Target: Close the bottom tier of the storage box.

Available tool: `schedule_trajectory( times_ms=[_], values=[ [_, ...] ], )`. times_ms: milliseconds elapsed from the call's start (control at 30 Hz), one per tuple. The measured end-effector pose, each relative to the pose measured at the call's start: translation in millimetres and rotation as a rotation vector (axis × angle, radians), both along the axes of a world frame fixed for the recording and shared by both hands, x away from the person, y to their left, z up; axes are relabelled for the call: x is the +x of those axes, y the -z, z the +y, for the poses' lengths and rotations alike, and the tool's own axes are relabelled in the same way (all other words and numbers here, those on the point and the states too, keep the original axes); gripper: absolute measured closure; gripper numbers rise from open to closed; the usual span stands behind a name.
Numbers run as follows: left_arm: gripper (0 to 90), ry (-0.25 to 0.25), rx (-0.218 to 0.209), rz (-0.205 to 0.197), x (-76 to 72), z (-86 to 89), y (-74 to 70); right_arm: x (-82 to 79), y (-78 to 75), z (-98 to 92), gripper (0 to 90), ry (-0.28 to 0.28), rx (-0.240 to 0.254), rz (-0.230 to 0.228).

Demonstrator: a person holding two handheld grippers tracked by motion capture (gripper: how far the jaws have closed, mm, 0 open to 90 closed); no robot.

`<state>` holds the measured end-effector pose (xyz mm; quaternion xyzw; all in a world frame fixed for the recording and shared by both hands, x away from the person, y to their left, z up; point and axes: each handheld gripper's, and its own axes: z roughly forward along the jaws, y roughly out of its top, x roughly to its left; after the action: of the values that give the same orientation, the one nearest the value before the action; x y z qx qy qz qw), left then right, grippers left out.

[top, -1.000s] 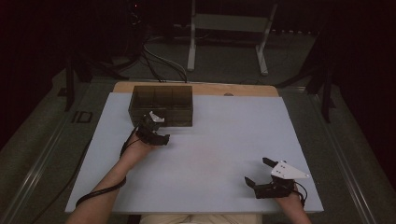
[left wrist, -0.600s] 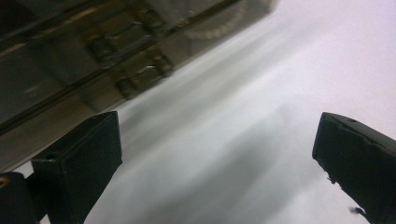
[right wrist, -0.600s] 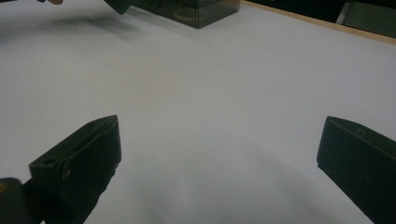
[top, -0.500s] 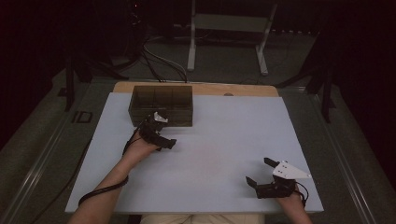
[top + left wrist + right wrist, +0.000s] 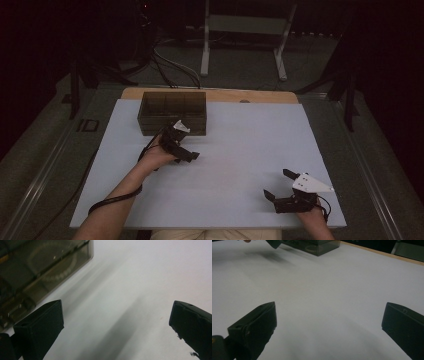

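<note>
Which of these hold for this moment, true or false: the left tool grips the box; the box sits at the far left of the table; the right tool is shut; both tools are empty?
1. The left tool grips the dark box. False: its jaws stand open over the bare white table, beside the box.
2. The box sits at the far left part of the table. True.
3. The right tool is shut. False: its jaws stand wide apart.
4. Both tools are empty. True.

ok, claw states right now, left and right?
Left claw: open, nothing between its jaws, just in front of the dark box.
Right claw: open, empty, over the white table.
</note>
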<state>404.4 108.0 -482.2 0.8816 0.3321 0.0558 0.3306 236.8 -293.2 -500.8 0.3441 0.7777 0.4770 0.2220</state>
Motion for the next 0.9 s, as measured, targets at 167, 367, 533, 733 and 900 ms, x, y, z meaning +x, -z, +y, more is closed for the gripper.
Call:
schedule_trajectory(
  times_ms=[167,367,533,733,900],
  values=[
    [0.9,0.026,-0.024,-0.01,-2.6,2.0,-7.4,-0.4,-0.5,0.2,0.0,0.0,-0.005,-0.002],
    [0.9,0.023,-0.045,-0.012,-9.1,13.3,-10.1,-0.7,-0.6,2.3,0.0,-0.002,-0.007,-0.001],
    [1.0,0.0,-0.043,-0.016,-13.7,23.1,-12.4,0.2,0.3,2.6,0.0,-0.003,-0.009,-0.001],
    [0.9,-0.02,-0.025,-0.042,-20.1,37.7,-17.2,0.4,0.3,3.6,0.0,-0.004,-0.013,0.002],
    [1.0,-0.061,-0.015,-0.056,-27.7,51.0,-17.9,0.9,0.5,3.9,0.0,-0.003,-0.012,0.005]
  ],
)
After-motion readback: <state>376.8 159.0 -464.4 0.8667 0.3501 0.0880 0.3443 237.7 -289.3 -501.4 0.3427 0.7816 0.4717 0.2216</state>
